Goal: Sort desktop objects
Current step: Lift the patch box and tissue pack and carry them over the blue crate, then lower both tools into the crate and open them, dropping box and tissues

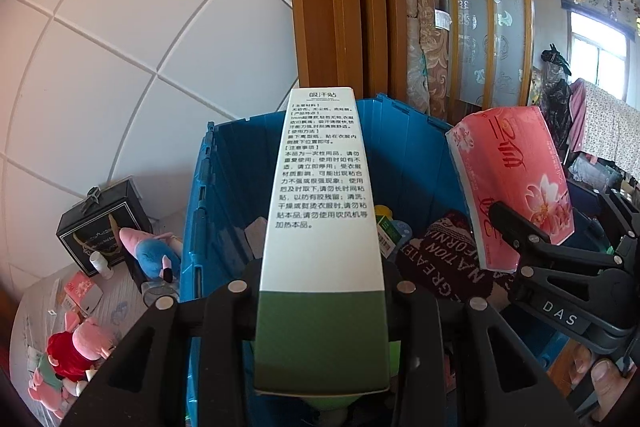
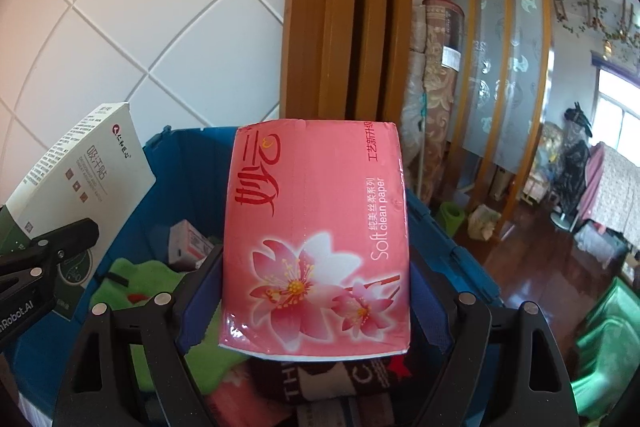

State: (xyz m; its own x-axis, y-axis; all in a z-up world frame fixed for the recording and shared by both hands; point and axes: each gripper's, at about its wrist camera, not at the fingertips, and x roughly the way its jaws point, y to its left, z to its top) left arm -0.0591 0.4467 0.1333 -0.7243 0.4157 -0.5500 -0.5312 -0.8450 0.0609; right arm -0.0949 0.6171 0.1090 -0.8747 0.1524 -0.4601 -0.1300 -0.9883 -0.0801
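My left gripper [image 1: 322, 283] is shut on a tall white and green box [image 1: 322, 195] with Chinese print, held over the open blue crate [image 1: 236, 163]. My right gripper [image 2: 316, 279] is shut on a pink tissue pack [image 2: 316, 227] with flower print, also above the crate [image 2: 180, 163]. The tissue pack [image 1: 516, 183] and right gripper show at the right of the left wrist view. The box [image 2: 76, 187] and left gripper show at the left of the right wrist view. The crate holds a green cloth [image 2: 160, 279], a dark lettered cloth [image 1: 444, 259] and small boxes.
Left of the crate lie a black gift box [image 1: 100, 223], a blue and pink plush [image 1: 152, 251], a small white bottle [image 1: 100, 263] and a red and pink plush [image 1: 76, 351]. A tiled wall and wooden frame [image 1: 340, 7] stand behind. Rolled rugs [image 2: 436, 87] lean at the right.
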